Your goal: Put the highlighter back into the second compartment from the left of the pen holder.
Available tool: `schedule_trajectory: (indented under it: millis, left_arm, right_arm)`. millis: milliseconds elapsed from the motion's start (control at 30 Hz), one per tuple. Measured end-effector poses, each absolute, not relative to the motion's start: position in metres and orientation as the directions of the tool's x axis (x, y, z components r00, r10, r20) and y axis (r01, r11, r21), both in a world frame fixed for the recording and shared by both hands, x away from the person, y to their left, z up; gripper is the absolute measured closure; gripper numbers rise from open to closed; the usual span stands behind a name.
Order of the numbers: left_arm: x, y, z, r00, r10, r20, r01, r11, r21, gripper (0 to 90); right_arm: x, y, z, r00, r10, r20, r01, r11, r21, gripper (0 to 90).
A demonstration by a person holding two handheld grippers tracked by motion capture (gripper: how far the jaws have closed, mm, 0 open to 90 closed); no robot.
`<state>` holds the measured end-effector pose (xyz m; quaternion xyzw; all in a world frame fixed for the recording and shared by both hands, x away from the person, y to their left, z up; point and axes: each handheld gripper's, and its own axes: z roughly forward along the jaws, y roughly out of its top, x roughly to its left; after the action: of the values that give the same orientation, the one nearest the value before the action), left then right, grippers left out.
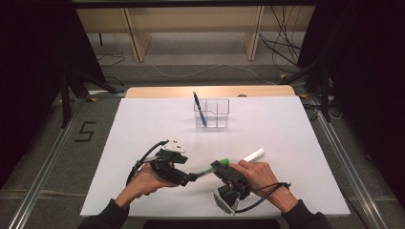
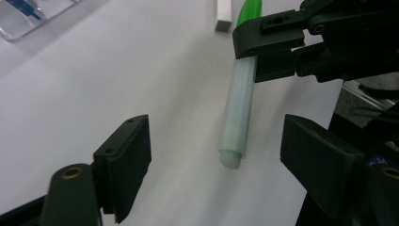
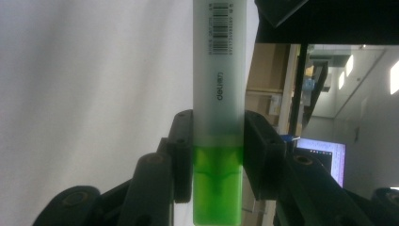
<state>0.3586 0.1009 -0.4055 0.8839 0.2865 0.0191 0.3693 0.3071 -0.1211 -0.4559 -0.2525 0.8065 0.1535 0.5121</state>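
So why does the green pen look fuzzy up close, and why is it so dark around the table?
In the right gripper view the highlighter sits very near the lens, so its green cap blurs while the barcode stays readable. In the left gripper view the near claw pads are soft and dim. In the high view light falls on the white table, leaving the room's sides black.

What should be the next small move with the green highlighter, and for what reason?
Probably close the left claw on the free end of the green highlighter. The right claw is shut on it near the green cap, and the pale barrel end lies between the left claw's open pads without touching them. A grip there would let the hands pull the cap off.
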Motion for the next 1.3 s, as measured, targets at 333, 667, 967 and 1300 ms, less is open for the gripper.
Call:
schedule_trajectory:
  millis: [333, 667, 967, 1300]
  left_arm:
    - [0.367, 0.082, -0.408, 0.860, 0.467, -0.205, 0.494, -0.662, 0.563, 32.1]
    - [0.375, 0.076, -0.408, 0.865, 0.441, -0.239, 0.498, -0.699, 0.512, 39.5]
    - [0.375, 0.068, -0.414, 0.873, 0.420, -0.248, 0.488, -0.730, 0.479, 46.1]
    - [0.379, 0.064, -0.418, 0.879, 0.396, -0.265, 0.476, -0.755, 0.451, 55.3]
  right_arm:
    - [0.303, -0.118, -0.460, -0.309, -0.287, -0.907, -0.586, 0.808, -0.056, 67.3]
    - [0.301, -0.118, -0.461, -0.295, -0.306, -0.905, -0.609, 0.790, -0.068, 67.3]
    - [0.297, -0.114, -0.465, -0.266, -0.337, -0.903, -0.627, 0.772, -0.104, 67.3]
    - [0.296, -0.113, -0.467, -0.258, -0.348, -0.901, -0.642, 0.759, -0.109, 67.3]
